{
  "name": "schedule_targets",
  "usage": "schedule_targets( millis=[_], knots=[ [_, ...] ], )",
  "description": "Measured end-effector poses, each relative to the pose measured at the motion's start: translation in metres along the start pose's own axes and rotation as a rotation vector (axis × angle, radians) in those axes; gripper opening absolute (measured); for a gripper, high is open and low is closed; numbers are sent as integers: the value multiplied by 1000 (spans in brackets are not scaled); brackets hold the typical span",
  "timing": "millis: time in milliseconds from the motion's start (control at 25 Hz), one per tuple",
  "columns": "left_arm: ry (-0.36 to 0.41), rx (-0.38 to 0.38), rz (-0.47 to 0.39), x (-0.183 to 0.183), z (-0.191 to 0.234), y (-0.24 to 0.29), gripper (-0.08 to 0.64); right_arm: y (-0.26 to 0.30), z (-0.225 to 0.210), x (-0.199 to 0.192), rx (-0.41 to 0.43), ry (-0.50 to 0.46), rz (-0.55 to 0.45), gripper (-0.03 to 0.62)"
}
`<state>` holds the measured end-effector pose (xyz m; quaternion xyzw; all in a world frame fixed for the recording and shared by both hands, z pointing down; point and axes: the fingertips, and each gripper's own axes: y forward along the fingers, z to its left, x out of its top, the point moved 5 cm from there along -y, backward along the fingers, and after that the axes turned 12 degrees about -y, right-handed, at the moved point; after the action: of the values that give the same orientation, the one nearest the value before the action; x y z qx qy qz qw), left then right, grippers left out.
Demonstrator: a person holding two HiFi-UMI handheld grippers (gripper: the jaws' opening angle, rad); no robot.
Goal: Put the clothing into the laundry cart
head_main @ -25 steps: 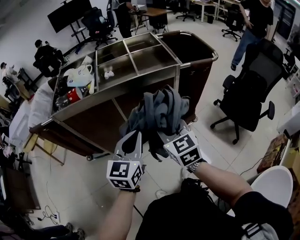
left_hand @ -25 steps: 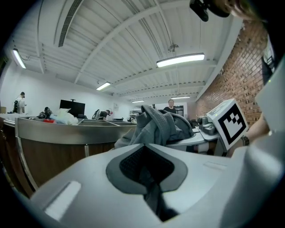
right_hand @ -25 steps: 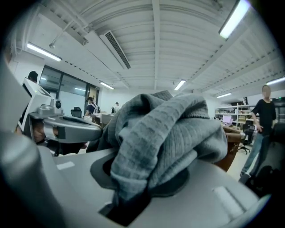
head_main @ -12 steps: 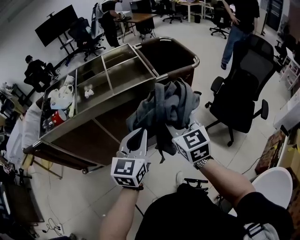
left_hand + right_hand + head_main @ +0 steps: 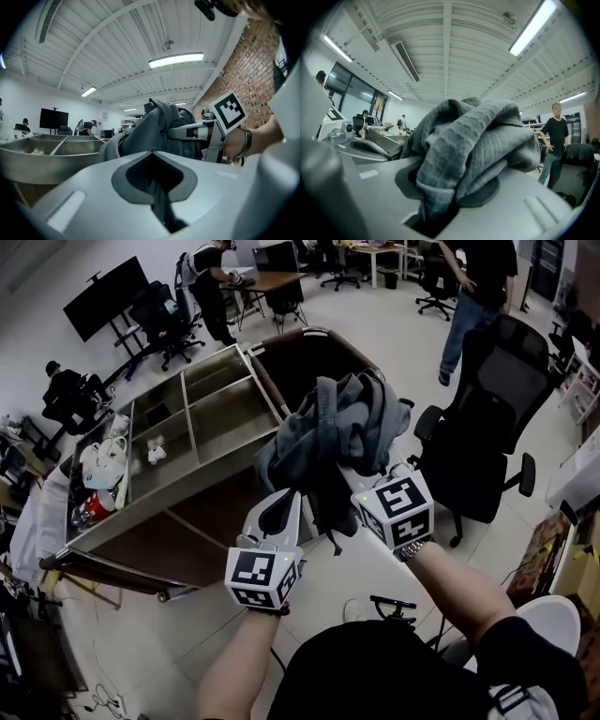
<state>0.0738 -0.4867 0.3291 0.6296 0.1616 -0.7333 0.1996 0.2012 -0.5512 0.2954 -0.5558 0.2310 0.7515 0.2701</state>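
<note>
— How is the scene lit?
— Brightly and evenly, by ceiling strip lights point(image 5: 176, 59), blown out to white; only soft shadows are cast on the pale floor point(image 5: 394, 315).
— And sharpness?
— Both gripper views are bowed and darkened at the corners. The left gripper point(image 5: 152, 161) is rendered soft at bottom centre, while the grey clothing point(image 5: 478, 140) is sharp.

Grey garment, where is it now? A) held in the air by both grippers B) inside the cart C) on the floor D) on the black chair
A: the left gripper and right gripper both have their jaws shut on the grey garment, bunched up in the air.
</note>
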Motion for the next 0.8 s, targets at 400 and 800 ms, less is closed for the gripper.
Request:
schedule_targets(
  millis=[400, 800],
  knots=[
    [14, 4, 5, 1, 2, 55, 2, 40, -72, 16, -19, -21, -36, 135],
    [24, 9, 15, -2, 9, 91, 2, 80, -114, 16, -25, -17, -36, 135]
  ],
)
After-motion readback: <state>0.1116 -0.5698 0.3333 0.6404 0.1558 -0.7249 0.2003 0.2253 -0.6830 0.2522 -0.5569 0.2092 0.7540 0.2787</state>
